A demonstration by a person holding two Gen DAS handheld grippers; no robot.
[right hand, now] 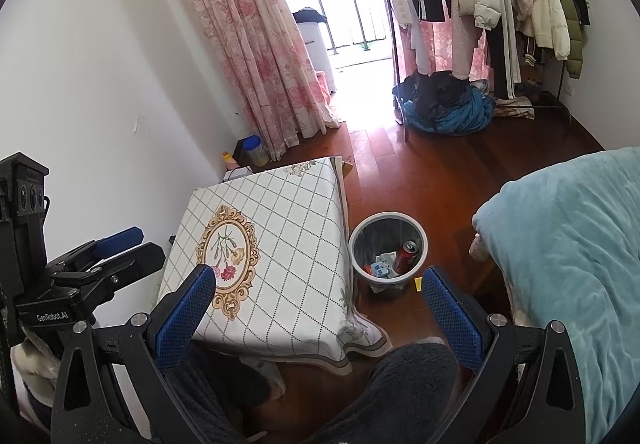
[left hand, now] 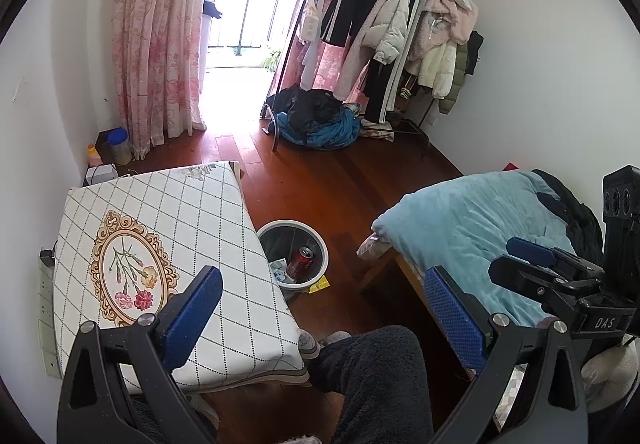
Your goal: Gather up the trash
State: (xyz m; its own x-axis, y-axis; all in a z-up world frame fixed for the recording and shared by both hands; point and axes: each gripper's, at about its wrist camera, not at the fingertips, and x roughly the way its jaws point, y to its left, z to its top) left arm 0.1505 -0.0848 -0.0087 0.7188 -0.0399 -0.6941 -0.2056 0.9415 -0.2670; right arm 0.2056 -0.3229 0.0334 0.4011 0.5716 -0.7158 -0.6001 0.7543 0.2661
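We hold the left gripper (left hand: 322, 302) and right gripper (right hand: 318, 298) raised, jaws open and empty; the bin (right hand: 416, 234) stands beside the desk (right hand: 280, 211) edge for easy drops, a yellow scrap (right hand: 418, 284) outside it

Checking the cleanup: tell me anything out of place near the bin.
A small yellow scrap lies on the wood floor just outside the bin, beside its base, while the can and wrappers sit inside. It looks missed.
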